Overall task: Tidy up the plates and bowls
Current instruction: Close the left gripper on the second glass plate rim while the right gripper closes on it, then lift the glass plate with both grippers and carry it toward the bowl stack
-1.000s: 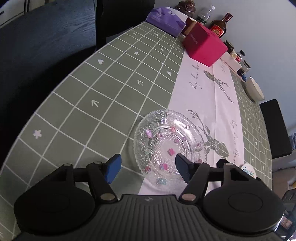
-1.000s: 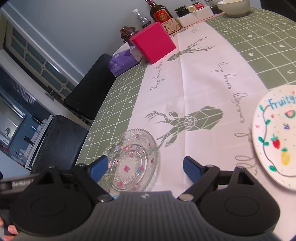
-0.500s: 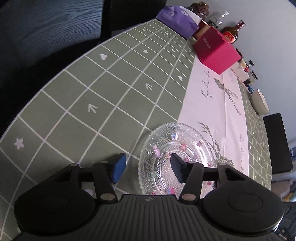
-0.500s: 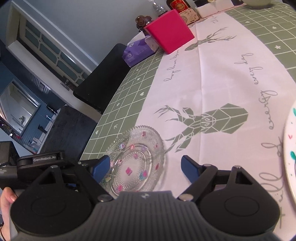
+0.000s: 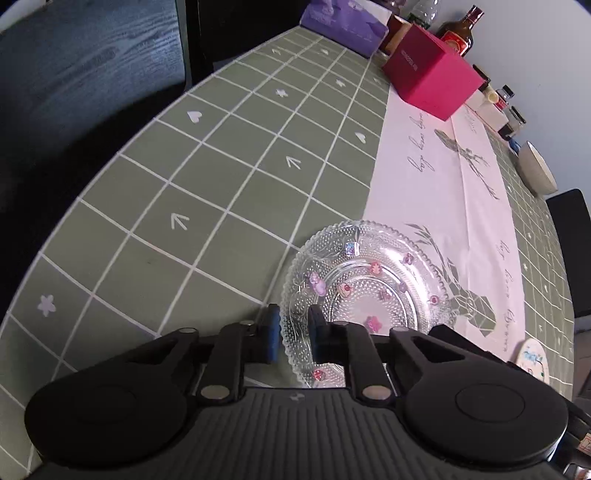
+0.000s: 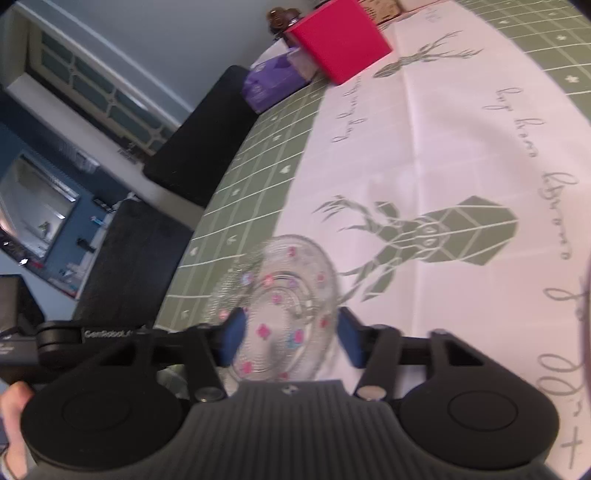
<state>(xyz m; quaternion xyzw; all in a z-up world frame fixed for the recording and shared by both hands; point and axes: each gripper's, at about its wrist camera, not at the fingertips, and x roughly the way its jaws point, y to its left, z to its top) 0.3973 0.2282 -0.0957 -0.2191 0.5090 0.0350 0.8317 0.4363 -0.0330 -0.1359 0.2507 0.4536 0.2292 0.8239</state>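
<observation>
A clear glass plate (image 5: 373,288) with small coloured flower dots lies at the near edge of the table, half on the white runner. My left gripper (image 5: 293,338) is shut on the plate's near left rim, one pad outside and one inside. In the right wrist view the same glass plate (image 6: 291,299) shows blurred. My right gripper (image 6: 290,338) is open, its blue pads (image 6: 351,341) straddling the plate's near side. A white painted plate (image 5: 532,360) sits at the right, and a cream bowl (image 5: 535,170) stands far down the table.
A pink box (image 5: 432,79), a purple tissue pack (image 5: 343,22), bottles (image 5: 458,31) and small jars stand at the table's far end. Black chairs (image 5: 85,70) stand along the left side, another at the right (image 5: 572,251). The table edge curves close on the left.
My left gripper moved in and closed on the glass plate's rim. My right gripper came nearer to the plate and narrowed around it; the painted plate slid out of the right wrist view.
</observation>
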